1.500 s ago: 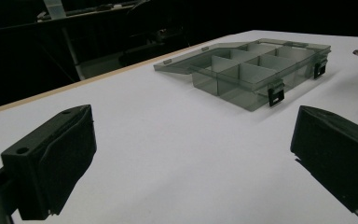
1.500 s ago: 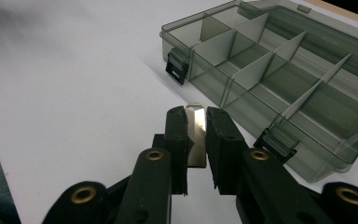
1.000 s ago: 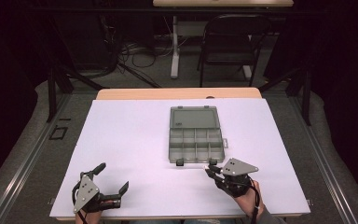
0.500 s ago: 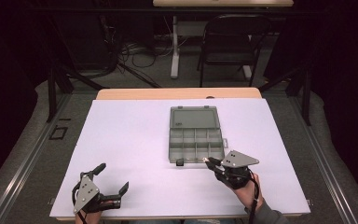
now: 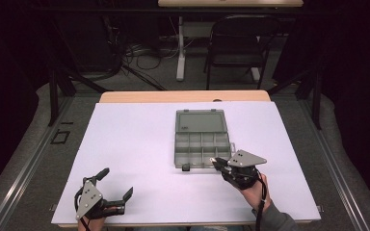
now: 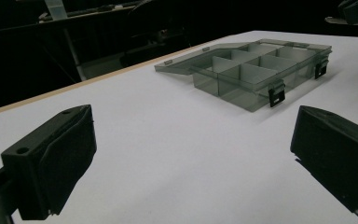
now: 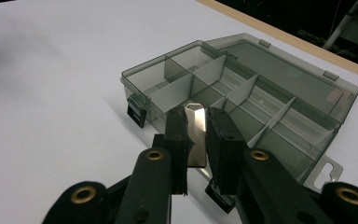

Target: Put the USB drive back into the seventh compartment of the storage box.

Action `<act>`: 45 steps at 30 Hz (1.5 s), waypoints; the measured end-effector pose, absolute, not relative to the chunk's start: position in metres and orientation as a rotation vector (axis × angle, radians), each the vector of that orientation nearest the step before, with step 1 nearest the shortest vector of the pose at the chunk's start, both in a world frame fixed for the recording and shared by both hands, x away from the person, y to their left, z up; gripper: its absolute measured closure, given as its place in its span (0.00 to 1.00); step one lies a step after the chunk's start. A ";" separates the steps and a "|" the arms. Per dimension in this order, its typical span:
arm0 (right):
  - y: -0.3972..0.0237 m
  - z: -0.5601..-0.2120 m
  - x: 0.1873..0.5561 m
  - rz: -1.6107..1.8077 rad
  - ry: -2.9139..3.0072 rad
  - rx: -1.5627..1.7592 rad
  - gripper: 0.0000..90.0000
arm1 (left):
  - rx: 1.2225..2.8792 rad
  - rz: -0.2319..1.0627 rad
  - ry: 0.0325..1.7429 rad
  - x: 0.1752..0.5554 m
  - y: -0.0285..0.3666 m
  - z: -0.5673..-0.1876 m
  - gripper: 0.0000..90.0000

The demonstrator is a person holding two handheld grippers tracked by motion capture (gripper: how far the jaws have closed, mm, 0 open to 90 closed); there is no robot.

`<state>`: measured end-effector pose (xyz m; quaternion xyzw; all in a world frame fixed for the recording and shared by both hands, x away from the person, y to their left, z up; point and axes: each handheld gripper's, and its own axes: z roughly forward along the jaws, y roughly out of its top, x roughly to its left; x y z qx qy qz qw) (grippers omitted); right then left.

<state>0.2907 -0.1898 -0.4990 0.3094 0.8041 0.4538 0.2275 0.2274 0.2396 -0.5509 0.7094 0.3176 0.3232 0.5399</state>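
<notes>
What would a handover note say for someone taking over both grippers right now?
Right gripper: shut on a small silver hex-shaped metal piece, held upright just short of the near right corner of the organizer box.
Left gripper: open and empty, low over the white table cover at the near left, well away from the box.
Box: lid laid open flat toward the far side, compartments look empty, both front latches undone.
Done: piece picked up and brought to the box.
Left: probably set the piece into a compartment and let go; closing the lid may follow.
</notes>
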 end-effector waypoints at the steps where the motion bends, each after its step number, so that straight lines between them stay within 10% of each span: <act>1: -0.190 -0.499 0.291 1.249 2.215 0.850 0.89 | 1.685 0.768 0.757 0.227 0.240 -0.551 0.00; 45: -0.177 -0.495 0.337 1.186 2.270 0.871 0.89 | 1.692 0.773 0.759 0.228 0.240 -0.551 0.01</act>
